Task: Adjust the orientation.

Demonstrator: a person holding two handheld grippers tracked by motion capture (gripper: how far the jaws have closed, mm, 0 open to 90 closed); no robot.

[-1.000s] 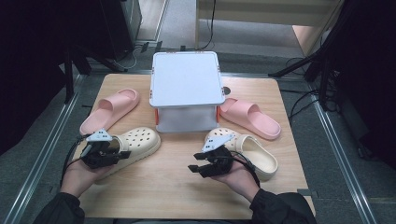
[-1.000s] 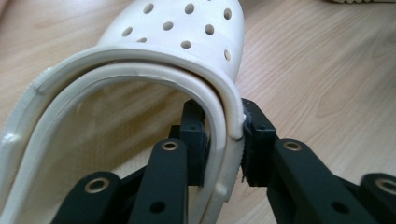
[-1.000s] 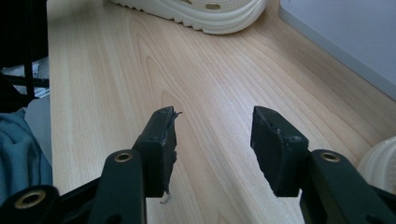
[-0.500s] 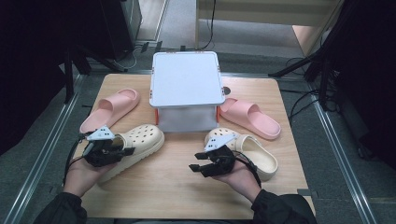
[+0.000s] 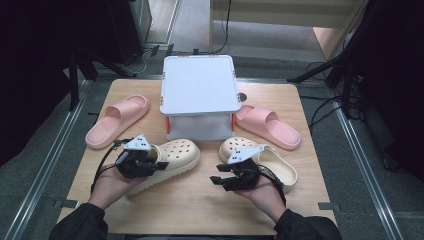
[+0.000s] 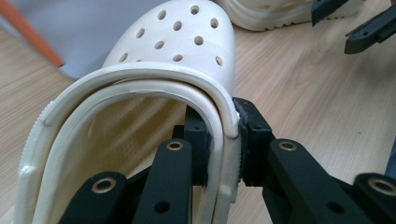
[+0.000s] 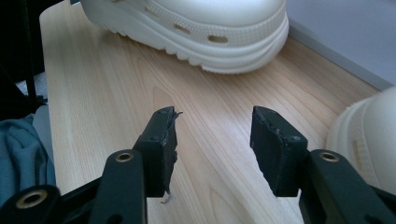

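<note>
Left gripper (image 5: pixel 159 165) clamps cream clog (image 5: pixel 172 156) | clog shifted toward box (image 5: pixel 199 95) | right gripper (image 5: pixel 216 179) jaws apart, empty

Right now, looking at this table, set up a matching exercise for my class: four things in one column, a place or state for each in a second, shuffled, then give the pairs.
Things
1. left gripper
2. right gripper
3. white box
4. left pink slide

Place or state
A. stands at the middle back of the table
B. jaws apart, with nothing between them
C. clamped on the rim of a cream clog
D. lies left of the box

Pairs: 1-C, 2-B, 3-A, 4-D
</note>
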